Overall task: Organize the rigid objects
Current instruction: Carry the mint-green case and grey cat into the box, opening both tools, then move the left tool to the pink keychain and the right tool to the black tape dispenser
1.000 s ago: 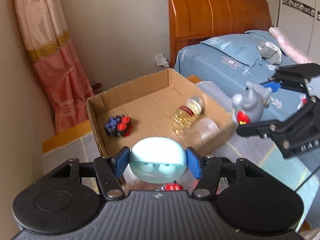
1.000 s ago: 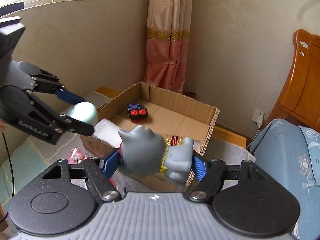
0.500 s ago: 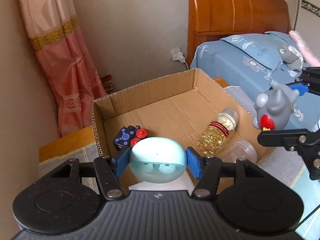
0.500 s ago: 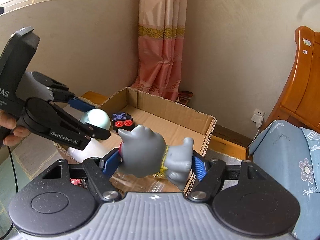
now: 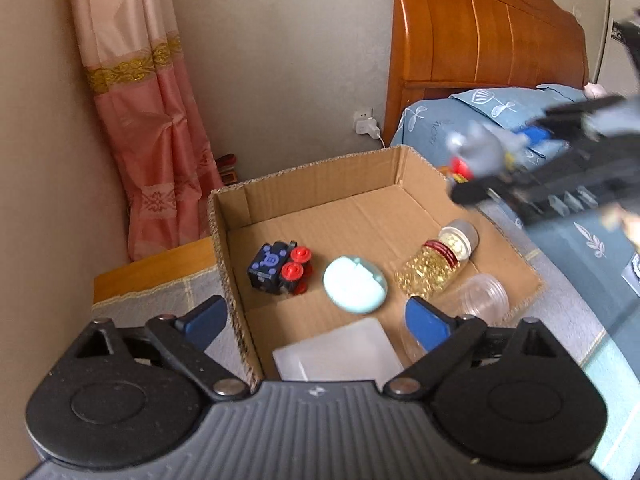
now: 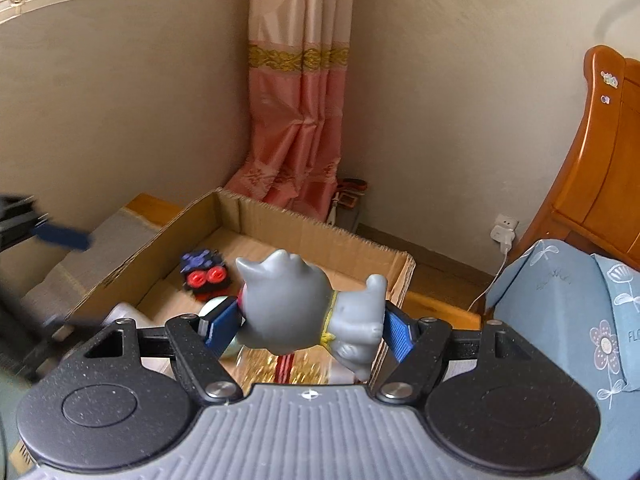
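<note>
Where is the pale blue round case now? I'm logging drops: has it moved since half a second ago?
Yes. The pale blue round case left the left gripper, whose jaws have just opened, and lies in the cardboard box.

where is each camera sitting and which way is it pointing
Left wrist: sits on the left gripper, looking forward and down into the cardboard box; its own open fingers show, with the right gripper at upper right.
Right wrist: sits on the right gripper, looking over the box toward the curtain; its fingers clamp a grey toy, with one left finger at the left edge.
Shared: box, toy block, pale blue egg-shaped case, glitter bottle, grey toy, curtain, headboard.
</note>
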Tool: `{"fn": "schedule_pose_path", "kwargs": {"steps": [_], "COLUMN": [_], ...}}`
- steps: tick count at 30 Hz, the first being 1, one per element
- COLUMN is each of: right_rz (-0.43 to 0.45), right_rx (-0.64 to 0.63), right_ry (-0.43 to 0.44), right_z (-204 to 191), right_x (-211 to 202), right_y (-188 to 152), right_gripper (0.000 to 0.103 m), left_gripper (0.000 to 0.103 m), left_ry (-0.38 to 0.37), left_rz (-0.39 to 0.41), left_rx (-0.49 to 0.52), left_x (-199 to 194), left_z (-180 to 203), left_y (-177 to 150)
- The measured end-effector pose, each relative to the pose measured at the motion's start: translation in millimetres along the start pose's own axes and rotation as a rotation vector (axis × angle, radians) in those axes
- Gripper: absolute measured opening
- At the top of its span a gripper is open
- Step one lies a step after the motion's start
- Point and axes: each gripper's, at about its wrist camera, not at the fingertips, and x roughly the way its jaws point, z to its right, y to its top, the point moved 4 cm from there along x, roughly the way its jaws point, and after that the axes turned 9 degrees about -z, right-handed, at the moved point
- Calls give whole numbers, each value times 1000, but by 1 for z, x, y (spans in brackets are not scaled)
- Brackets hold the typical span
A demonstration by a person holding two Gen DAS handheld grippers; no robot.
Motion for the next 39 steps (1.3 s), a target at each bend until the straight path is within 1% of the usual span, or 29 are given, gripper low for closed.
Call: {"fn": "schedule_pose_path", "kwargs": {"steps": [2, 4, 5, 6, 9, 12, 16, 21, 26, 30, 33, 39], "right_rz": [-6, 3, 16, 26, 37, 43, 44, 54, 66, 66, 68, 48], "right_rx": [16, 27, 40, 51, 79, 62, 40, 32, 42, 43, 47, 77], "right_ry": [-7, -10, -19, -17, 20, -4, -3, 17, 46, 41, 27, 42], "right_z": [2, 4, 5, 5, 5, -1, -12, -22, -32, -40, -47, -63], "right_x": [7, 11, 10, 8, -4, -17, -32, -50, -66, -73, -73, -64], "right_y": [10, 17, 18, 19, 16, 10, -5, -28, -57, -83, -104, -145], "right_gripper": [80, 90, 100, 103, 103, 103, 103, 103, 103, 103, 103, 103], "left_gripper": [96, 96, 96, 96, 98, 100, 100, 100, 100, 100, 100, 100], "left_ry": [13, 27, 35, 39, 54, 52, 53, 64, 73, 74, 77, 64], "left_rz": [2, -3, -3, -2, 5, 18, 29, 22, 21, 22, 19, -5], "left_rx": [10, 22, 28, 31, 29, 17, 7, 11, 1, -9, -26, -52], "left_x": [-6, -9, -12, -14, -20, -27, -36, -45, -52, -56, -56, -48], "left_z": [1, 1, 2, 2, 1, 0, 2, 9, 12, 14, 14, 12], "left_y": [-4, -7, -10, -11, -18, -23, -31, -42, -56, -68, -79, -103]}}
